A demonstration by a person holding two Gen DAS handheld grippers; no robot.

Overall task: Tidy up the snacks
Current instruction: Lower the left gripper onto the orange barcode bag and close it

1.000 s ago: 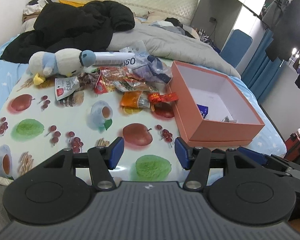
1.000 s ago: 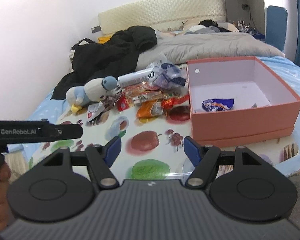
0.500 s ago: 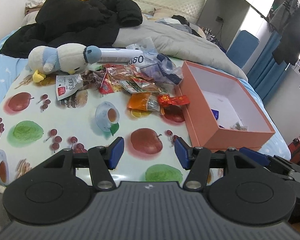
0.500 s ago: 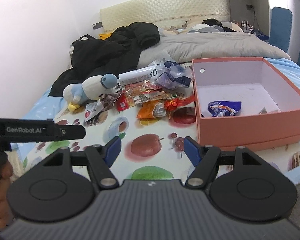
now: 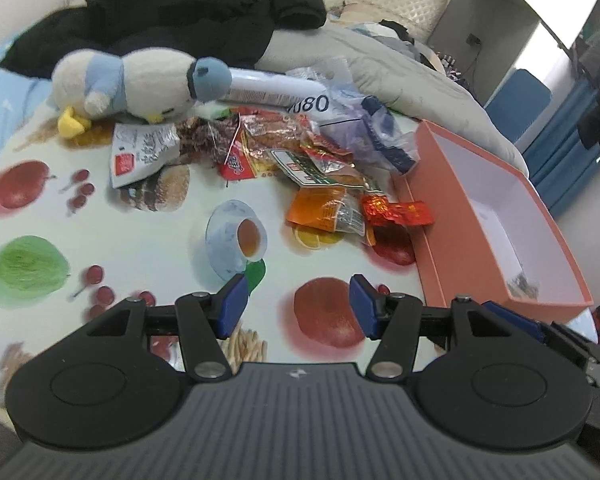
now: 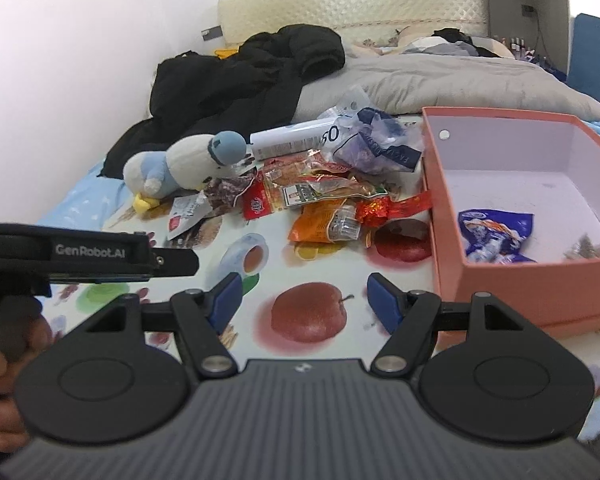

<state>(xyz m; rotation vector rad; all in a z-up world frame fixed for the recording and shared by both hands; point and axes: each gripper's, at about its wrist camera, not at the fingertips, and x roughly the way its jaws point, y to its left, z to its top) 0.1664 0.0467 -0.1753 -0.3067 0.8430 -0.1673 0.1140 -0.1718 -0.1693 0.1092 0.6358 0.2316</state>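
The left gripper [image 5: 294, 306] hangs over a fruit-printed cloth [image 5: 148, 248] with its blue pads spread apart and nothing between them; a printed red apple shows in the gap. The right gripper [image 6: 304, 302] is likewise released and empty above the same cloth [image 6: 312, 264], and the body of the left one, marked GenRobot.AI, crosses its view at the left, gripped by a hand [image 6: 4, 364].

The cloth covers the near end of a bed. Beyond the left gripper lies the pile of snacks [image 5: 300, 156]: a white pouch, red and orange packets, and a red foil wrapper [image 5: 396, 211] that almost touches the box. The orange box [image 5: 432, 216] stands open at the right of the pile, white inside; in the right wrist view it holds a blue packet [image 6: 496, 234] near its front wall, with a small dark scrap beside it that I cannot identify.

A plush penguin [image 5: 136, 82] lies on its side at the far left of the pile, a white tube [image 5: 276, 90] just behind it, and a crumpled clear bag [image 5: 364, 128] between tube and box. Farther back sit a black jacket [image 5: 188, 12], a grey duvet [image 6: 440, 80] and a quilted headboard [image 6: 352, 0] against a white wall. A blue chair [image 5: 516, 100] stands to the right.

From the left wrist the box's near wall hides most of its floor, and both gripper bodies block the cloth's closest edge.
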